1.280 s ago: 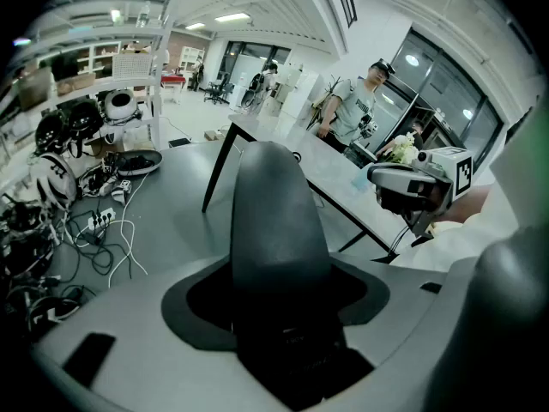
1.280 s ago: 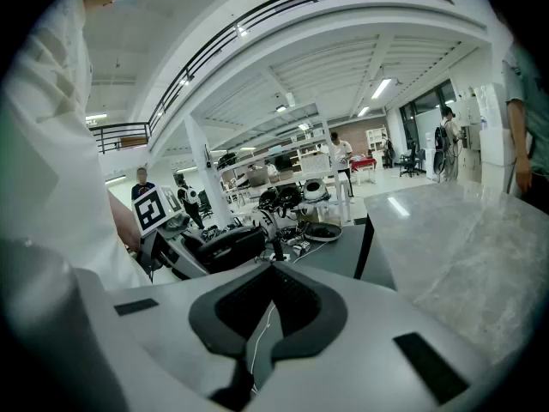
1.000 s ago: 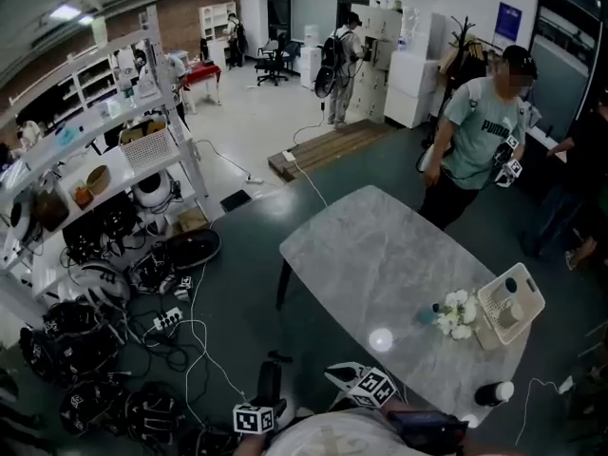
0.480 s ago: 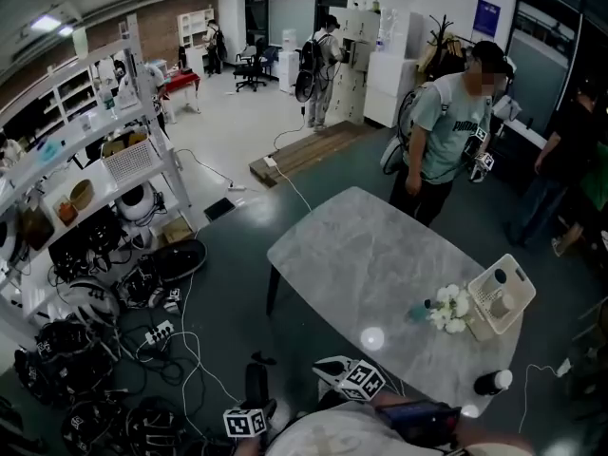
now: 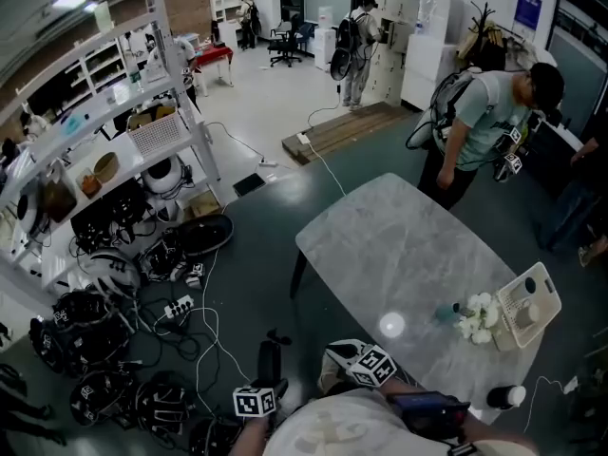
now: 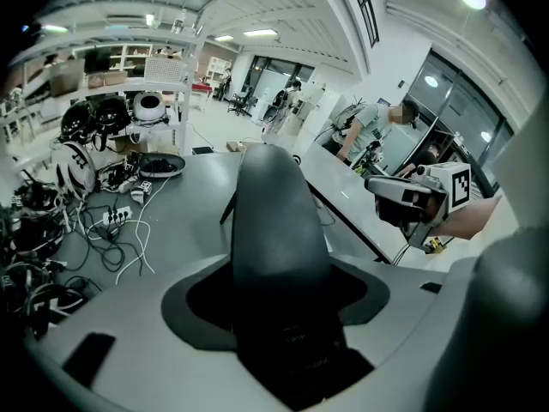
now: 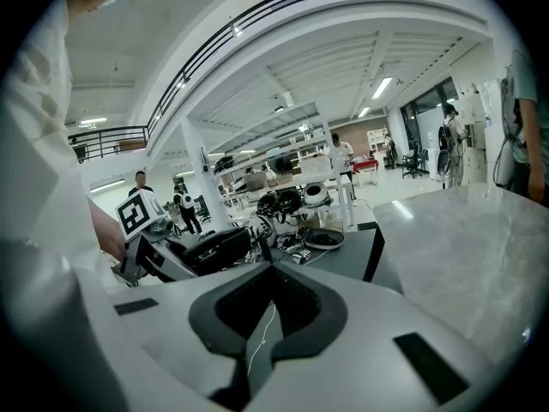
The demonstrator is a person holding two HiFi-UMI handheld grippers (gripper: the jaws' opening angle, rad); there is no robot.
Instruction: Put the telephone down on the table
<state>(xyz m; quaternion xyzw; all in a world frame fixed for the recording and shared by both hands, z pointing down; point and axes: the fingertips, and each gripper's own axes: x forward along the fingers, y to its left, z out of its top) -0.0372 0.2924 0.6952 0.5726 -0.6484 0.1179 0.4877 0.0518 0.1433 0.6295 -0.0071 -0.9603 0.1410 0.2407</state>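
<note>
The telephone is a black handset (image 5: 271, 367) standing upright at the bottom of the head view, over the dark floor left of the marble table (image 5: 408, 245). My left gripper (image 5: 258, 399) is shut on it. In the left gripper view the handset (image 6: 273, 247) fills the space between the grey jaws of the left gripper (image 6: 279, 320). My right gripper (image 5: 366, 369) hangs close to my body by the table's near corner, jaws shut with nothing in them. In the right gripper view, the handset (image 7: 210, 249) shows at the left, beyond the right gripper (image 7: 257, 350), and the table (image 7: 463, 239) at the right.
On the table's right end are white flowers (image 5: 473, 316), a white basket (image 5: 529, 302) and a dark bottle (image 5: 503, 397). A person in a green shirt (image 5: 484, 122) stands at the far end. Helmets and cables (image 5: 104, 321) litter the floor by the shelving (image 5: 104, 150).
The head view has shifted slightly, and the person at the table's far end now leans forward. Both grippers stay low at my body, the handset still held.
</note>
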